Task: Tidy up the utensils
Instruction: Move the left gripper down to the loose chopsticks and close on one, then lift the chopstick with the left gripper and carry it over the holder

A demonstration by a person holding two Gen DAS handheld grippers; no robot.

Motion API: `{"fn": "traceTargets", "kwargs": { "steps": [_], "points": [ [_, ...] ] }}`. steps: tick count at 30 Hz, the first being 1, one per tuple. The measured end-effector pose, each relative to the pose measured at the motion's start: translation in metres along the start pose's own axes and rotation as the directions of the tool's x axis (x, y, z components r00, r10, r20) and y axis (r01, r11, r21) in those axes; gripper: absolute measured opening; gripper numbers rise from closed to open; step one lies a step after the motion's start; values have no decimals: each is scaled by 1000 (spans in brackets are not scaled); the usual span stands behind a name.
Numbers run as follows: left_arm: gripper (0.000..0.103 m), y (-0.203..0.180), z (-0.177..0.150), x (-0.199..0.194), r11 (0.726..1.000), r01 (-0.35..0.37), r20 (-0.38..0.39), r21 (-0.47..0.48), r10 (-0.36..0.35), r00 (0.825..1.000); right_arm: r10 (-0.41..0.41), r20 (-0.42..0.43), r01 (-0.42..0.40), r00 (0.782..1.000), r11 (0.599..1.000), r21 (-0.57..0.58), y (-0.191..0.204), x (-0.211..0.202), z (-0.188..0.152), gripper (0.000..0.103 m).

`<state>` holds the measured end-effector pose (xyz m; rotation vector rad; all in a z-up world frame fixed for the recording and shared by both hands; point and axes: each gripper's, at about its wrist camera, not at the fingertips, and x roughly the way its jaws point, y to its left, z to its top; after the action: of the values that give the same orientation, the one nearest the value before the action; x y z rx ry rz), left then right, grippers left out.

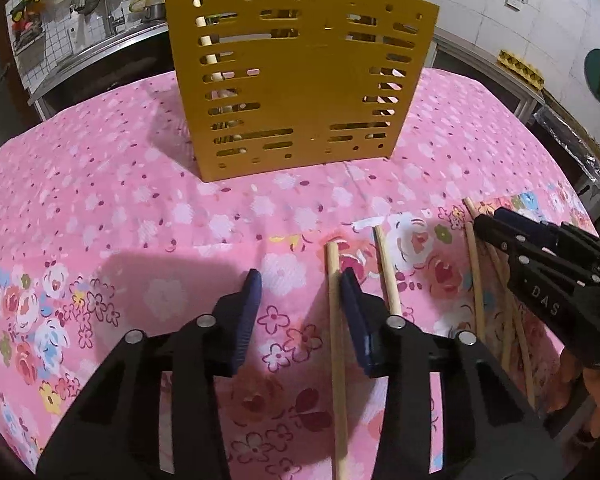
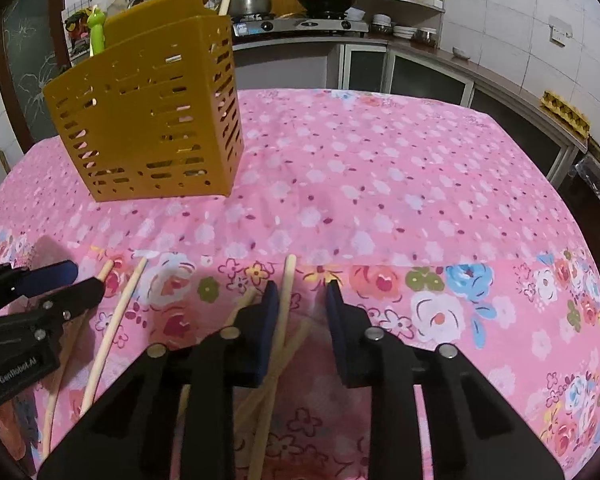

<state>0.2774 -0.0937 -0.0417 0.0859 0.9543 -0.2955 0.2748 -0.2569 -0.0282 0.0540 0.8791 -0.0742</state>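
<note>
Pink flowered cloth (image 1: pixel 140 208) over the whole surface. On it, toward the far side, upright yellow slotted utensil holder (image 1: pixel 300 80) with wooden sticks and a green piece inside. Near the front edge, loose wooden chopsticks (image 1: pixel 388 272) lying side by side, some crossed. Left gripper (image 1: pixel 300 292) low over one chopstick (image 1: pixel 336 340), jaws apart with the stick just inside the right one. Right gripper (image 2: pixel 302 300) astride another chopstick (image 2: pixel 284 312), jaws apart, not clamped.

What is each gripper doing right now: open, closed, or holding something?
Left gripper: open, chopstick between jaws, not gripped.
Right gripper: open, chopstick between jaws, not gripped.
</note>
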Motion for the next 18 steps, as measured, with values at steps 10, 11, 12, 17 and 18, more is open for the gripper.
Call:
{"fn": "traceTargets", "kwargs": {
  "steps": [10,11,12,17,18],
  "points": [
    [11,0,14,9,1000,-19,-48,-10,18,999,-32,-102,34,994,999,19,7,16,21,16],
    [10,-1,16,10,1000,-23,-52,-8,22,998,-36,-115,38,993,999,20,7,17,24,15],
    [8,-2,18,11,1000,-24,-55,-6,24,998,-40,-127,43,991,999,20,8,18,26,14],
    [6,-4,21,14,1000,-22,-56,-5,22,998,-16,-157,22,987,999,35,9,20,31,6],
    [5,-3,22,14,1000,-16,-57,-13,16,998,-4,-155,12,988,999,45,7,19,31,6]
  ]
}}
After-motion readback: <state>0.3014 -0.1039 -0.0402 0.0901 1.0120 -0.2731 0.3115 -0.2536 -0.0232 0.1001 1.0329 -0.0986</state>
